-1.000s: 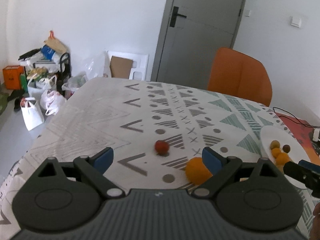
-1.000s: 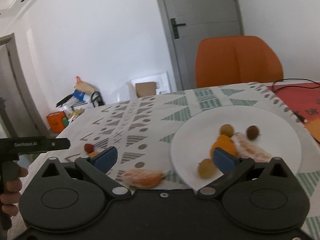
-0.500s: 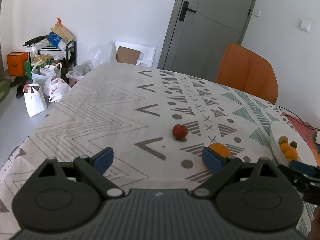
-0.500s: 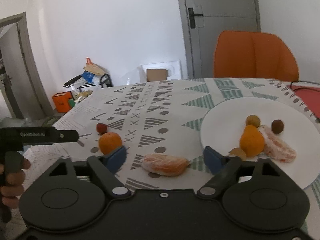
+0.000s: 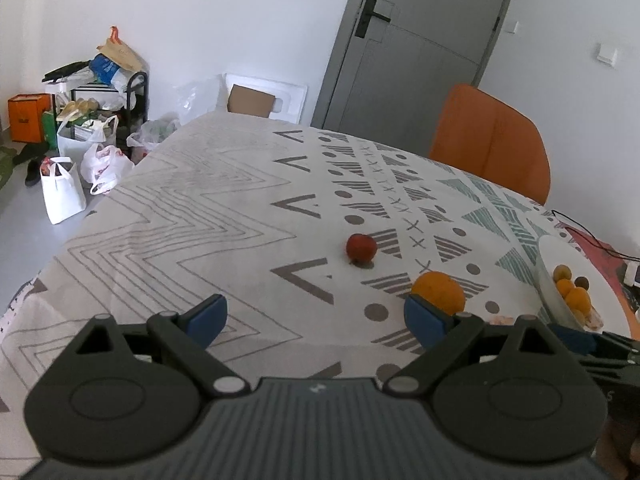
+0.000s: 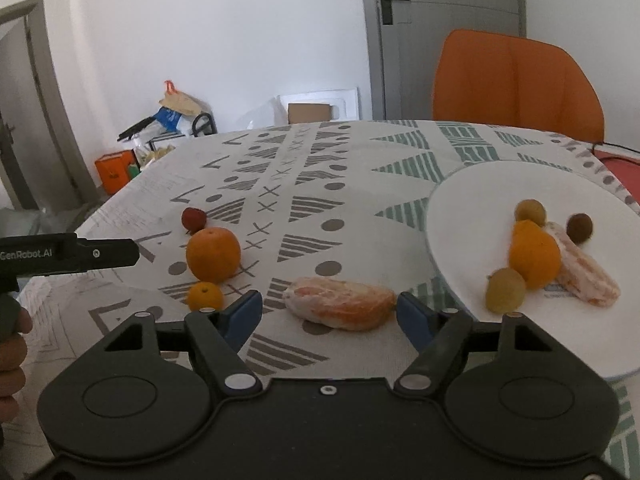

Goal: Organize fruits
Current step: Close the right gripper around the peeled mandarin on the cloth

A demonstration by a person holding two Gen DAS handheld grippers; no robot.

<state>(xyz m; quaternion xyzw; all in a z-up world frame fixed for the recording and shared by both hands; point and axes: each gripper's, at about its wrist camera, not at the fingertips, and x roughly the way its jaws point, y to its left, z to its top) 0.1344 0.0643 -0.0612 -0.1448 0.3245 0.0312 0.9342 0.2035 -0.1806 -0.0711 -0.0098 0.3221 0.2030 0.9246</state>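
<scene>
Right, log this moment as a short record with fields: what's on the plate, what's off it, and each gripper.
plate: white, holds one orange, a peeled segment, three small round fruits
cloth: large orange, small orange, red fruit, peeled piece
right gripper: open, jaws just been closing, peeled piece between them, pads not pressing
left gripper: open, nothing between jaws, large orange just beyond its right finger
chair: orange, behind table

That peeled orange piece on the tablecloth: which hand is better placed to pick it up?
The right gripper: the peeled orange piece lies between its open fingers, beside the plate. The left gripper faces the whole orange instead.
</scene>
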